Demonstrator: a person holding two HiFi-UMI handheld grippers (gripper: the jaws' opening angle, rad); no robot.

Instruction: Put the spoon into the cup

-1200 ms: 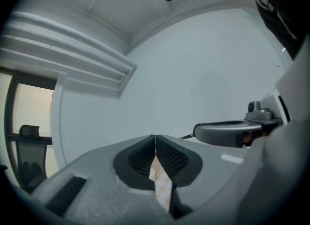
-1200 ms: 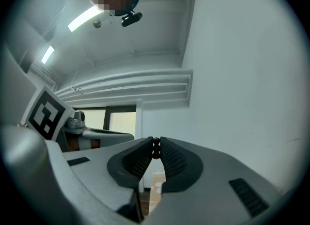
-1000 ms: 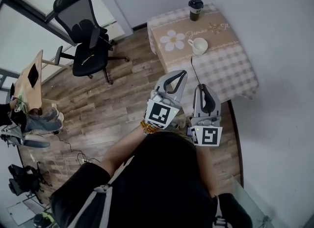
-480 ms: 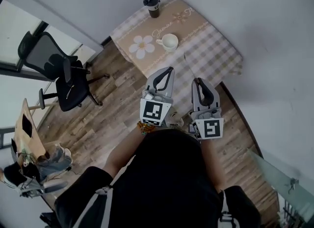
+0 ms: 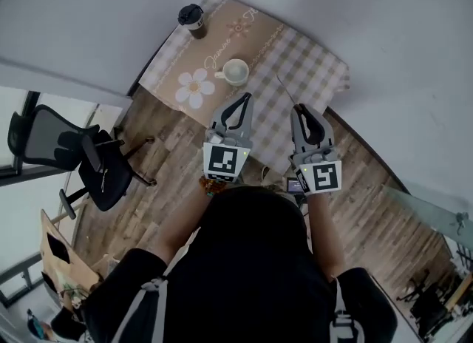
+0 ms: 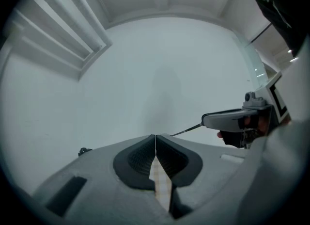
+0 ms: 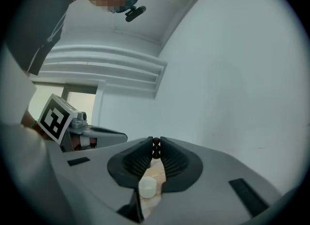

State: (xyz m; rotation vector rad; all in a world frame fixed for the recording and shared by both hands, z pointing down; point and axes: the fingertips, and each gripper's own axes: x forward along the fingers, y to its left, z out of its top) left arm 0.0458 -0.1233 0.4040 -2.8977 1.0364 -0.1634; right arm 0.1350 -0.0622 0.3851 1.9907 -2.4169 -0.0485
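**Checked table (image 5: 314, 64) ahead, spoon (image 5: 286, 90) held by its very end**

The table stands against a plain pale wall in the upper part of the head view, with wooden floor (image 5: 166, 160) below it.

The right gripper (image 5: 295, 106) has its jaws pressed together on the tip of the spoon's handle; in the right gripper view the dark handle shows end-on between the pads. The left gripper (image 5: 247, 96) is closed too, with nothing in it: only checked cloth shows through the slit behind its tips.

The spoon's long axis runs from the right gripper's tips toward the upper left of the head view. Its free end is over the cloth, right of the white cup (image 5: 235, 72) and apart from it. It is too thin to tell which end is the bowl.

The cup sits on a daisy-printed runner (image 5: 194, 86), with a dark tumbler (image 5: 190, 16) farther toward the upper left.

The likely risks:
- With so little handle in the jaws, the spoon could pivot or slip on the way.
- The free end could catch the rim and push or tip the light cup, which the left gripper is not steadying.
- A long spoon let go against the rim could pull the cup over.
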